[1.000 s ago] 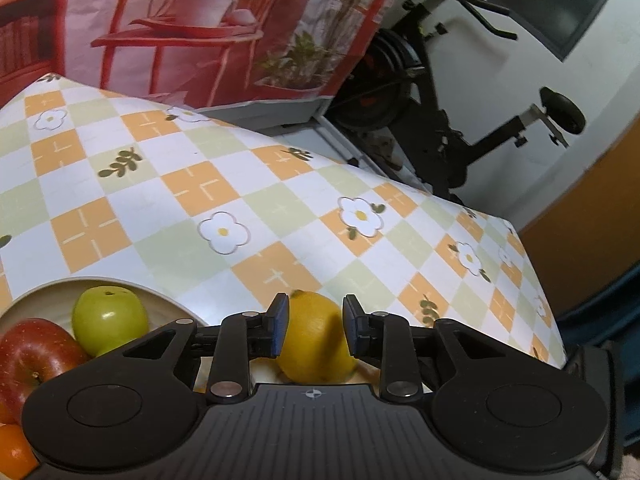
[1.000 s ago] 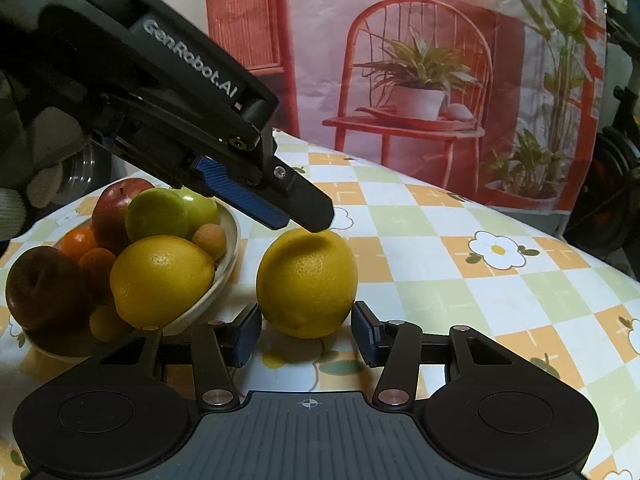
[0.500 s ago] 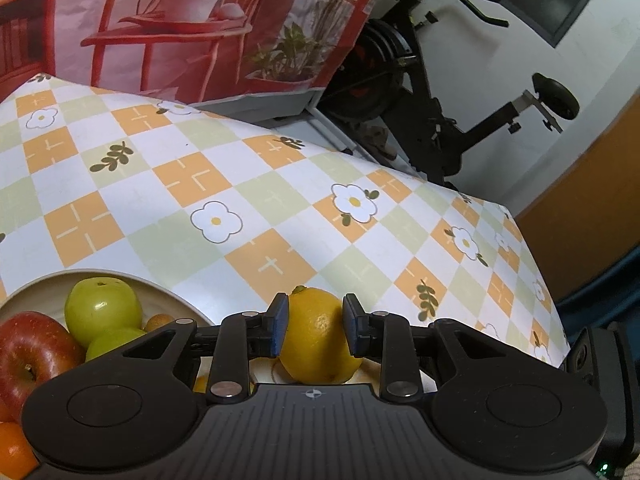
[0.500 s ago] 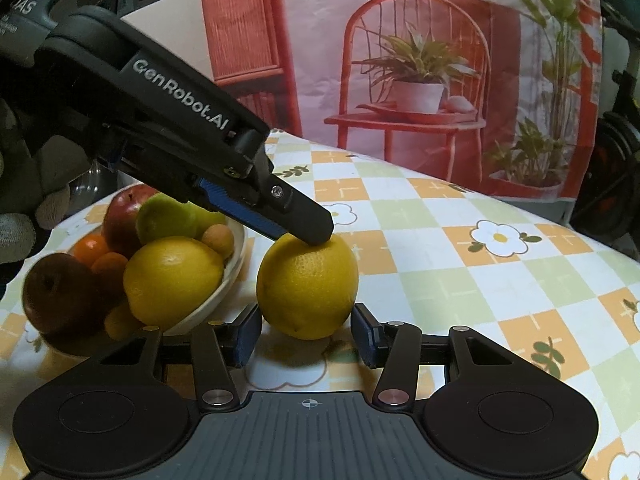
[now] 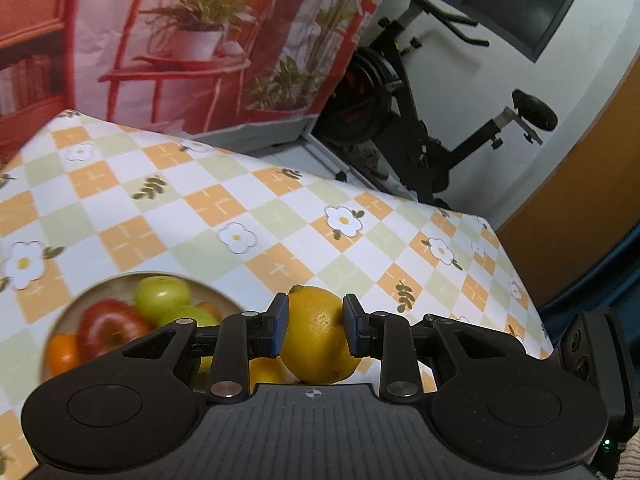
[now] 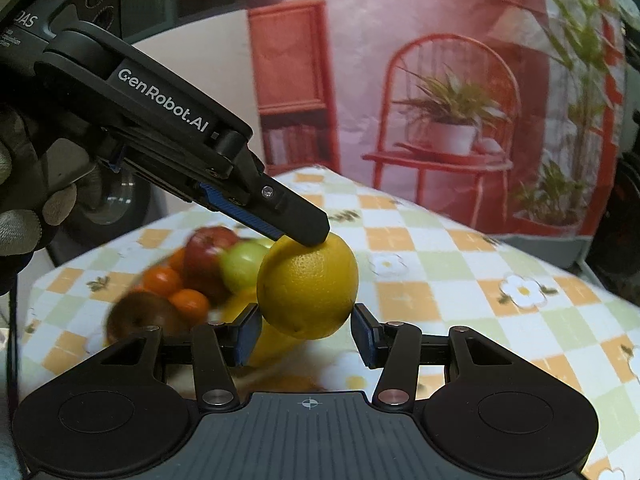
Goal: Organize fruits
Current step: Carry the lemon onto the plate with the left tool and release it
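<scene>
At the far left of the right wrist view a gloved hand (image 6: 24, 200) grips the left tongs (image 6: 308, 236), which slant down to the top of the yellow citrus fruit (image 6: 308, 288). Below them a blurred bowl (image 5: 100, 284) holds a red apple (image 6: 208, 244), a green apple (image 6: 242, 266), 2 small oranges (image 6: 162, 280) and a dark brownish fruit (image 6: 140, 318).

The yellow citrus fruit is round, bright yellow and finely pitted, with a small stem nub at its top in the left wrist view. It hangs in the air above the checked, flower-printed surface (image 6: 460, 280), just right of the bowl.

In the left wrist view the left tongs are clenched on the yellow citrus fruit, 1 blue pad (image 5: 279, 328) pressed against each flank. In the right wrist view the right tongs (image 6: 305, 334) bracket its lower half; the right pad meets the skin, while the left pad seems just apart, so whether they clamp it cannot be told.
</scene>
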### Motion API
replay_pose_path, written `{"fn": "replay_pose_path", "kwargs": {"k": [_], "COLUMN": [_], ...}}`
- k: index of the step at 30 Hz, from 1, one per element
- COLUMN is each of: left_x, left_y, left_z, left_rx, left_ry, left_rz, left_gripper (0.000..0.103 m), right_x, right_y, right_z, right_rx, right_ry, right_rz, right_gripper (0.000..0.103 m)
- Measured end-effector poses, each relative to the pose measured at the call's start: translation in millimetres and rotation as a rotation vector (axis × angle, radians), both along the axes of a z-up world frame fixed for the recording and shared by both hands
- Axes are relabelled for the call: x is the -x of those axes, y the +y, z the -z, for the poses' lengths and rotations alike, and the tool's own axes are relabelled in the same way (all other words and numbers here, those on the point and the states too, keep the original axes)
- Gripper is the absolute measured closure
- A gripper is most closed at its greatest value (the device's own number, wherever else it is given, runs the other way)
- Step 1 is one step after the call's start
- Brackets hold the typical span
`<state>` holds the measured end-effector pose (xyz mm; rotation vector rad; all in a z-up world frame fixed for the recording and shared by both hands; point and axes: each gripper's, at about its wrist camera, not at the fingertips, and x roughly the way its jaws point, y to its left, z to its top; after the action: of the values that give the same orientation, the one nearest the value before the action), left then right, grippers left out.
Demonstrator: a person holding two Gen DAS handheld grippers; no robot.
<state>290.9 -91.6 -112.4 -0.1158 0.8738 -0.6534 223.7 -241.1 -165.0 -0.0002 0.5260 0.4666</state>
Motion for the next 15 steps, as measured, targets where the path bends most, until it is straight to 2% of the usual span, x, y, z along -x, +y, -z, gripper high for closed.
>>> {"fn": "replay_pose_path", "kwargs": {"k": [6, 15], "left_x": [15.1, 18.1], "left_y": [32.1, 63.0], "left_z": [-11.3, 0.9], "left_rx": [-0.009, -0.008], "left_ry": [-0.02, 0.018], "left_rz": [-0.039, -0.109], "left_gripper": [0.072, 0.073], "right_x": [6.3, 2.6], "right_y": [31.9, 69.5], "right_z": [-14.2, -9.2], "right_rx": [0.005, 0.046], "right_ry": [-0.011, 0.033], "right_rz": [-0.066, -0.146], "right_gripper": [0.058, 0.058]}}
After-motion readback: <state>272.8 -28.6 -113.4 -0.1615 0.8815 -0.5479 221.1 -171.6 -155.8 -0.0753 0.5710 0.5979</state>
